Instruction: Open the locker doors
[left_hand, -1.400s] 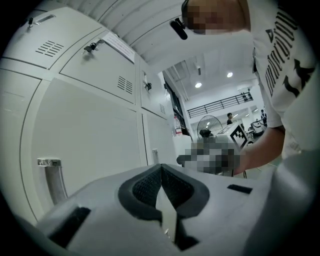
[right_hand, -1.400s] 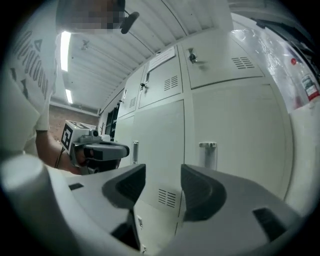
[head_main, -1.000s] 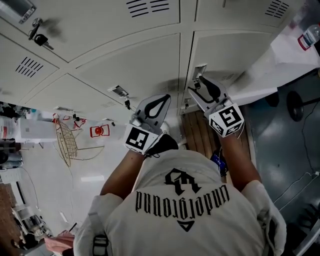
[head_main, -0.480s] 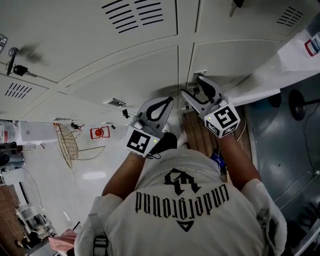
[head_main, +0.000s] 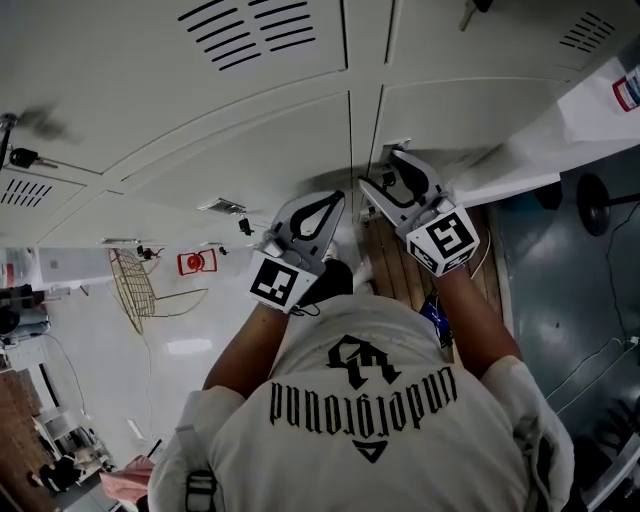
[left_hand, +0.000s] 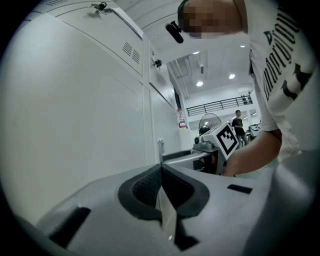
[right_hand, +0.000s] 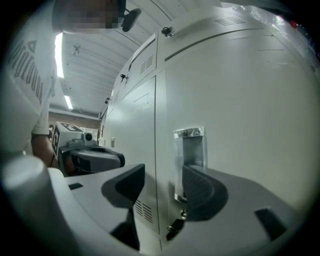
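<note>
Locker door (head_main: 470, 120) looks shut. Right tongs (right_hand: 165, 186), jaws apart, approach its recessed handle (right_hand: 189, 155) at one o'clock; left tongs (left_hand: 161, 186) are pressed together, empty. Next: hook the handle and pull.

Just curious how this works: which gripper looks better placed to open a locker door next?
Probably the right gripper: its fingers stand apart just before the metal door handle. The left gripper is shut, beside a plain door panel.

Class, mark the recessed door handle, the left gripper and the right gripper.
recessed door handle (right_hand: 190, 150): right gripper view, its inner metal plate.
left gripper (left_hand: 161, 169): left gripper view, where its closed pads meet.
right gripper (right_hand: 163, 174): right gripper view, midway between its open jaws.
</note>
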